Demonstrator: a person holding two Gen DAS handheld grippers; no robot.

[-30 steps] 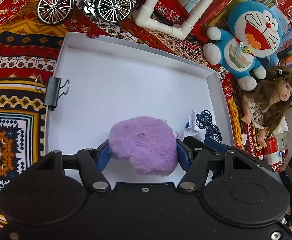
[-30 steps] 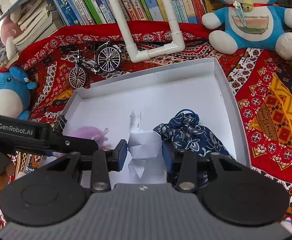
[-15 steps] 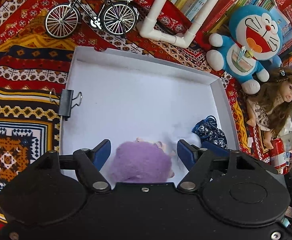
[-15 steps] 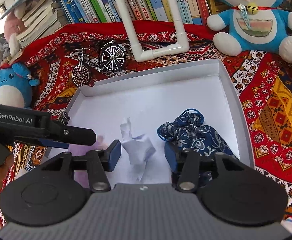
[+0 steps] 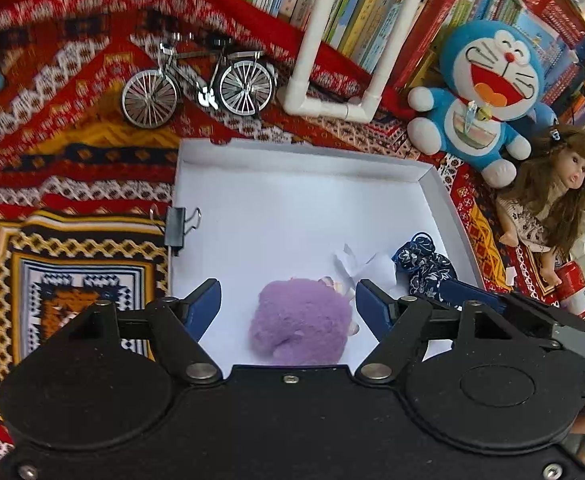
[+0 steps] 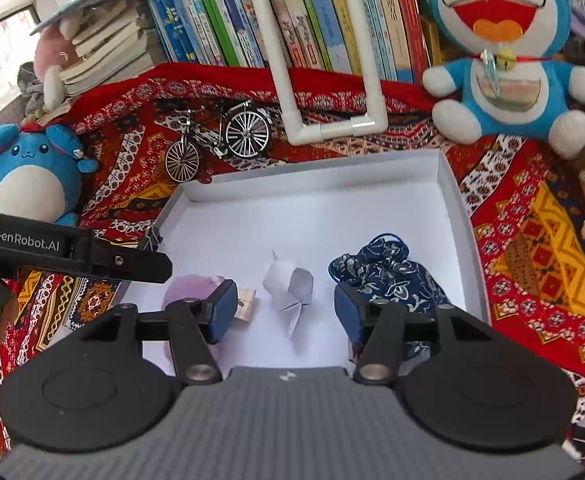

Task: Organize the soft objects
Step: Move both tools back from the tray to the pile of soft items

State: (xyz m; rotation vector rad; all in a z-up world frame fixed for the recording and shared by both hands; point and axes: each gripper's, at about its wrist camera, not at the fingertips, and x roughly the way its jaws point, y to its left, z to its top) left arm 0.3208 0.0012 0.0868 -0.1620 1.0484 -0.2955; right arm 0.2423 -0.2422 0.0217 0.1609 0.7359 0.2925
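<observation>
Inside white cardboard tray (image 6: 458, 208), fluffy purple pom (image 5: 300, 326), creased paper figure (image 6: 290, 286), both grippers just opened, empty.

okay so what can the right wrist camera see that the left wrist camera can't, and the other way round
Only the right wrist view shows the round blue plush, whole, by the stacked books. Only the left wrist view shows the doll. Both show the white box holding the purple plush, paper figure and blue floral pouch, with the toy bicycle and Doraemon plush behind.
</observation>
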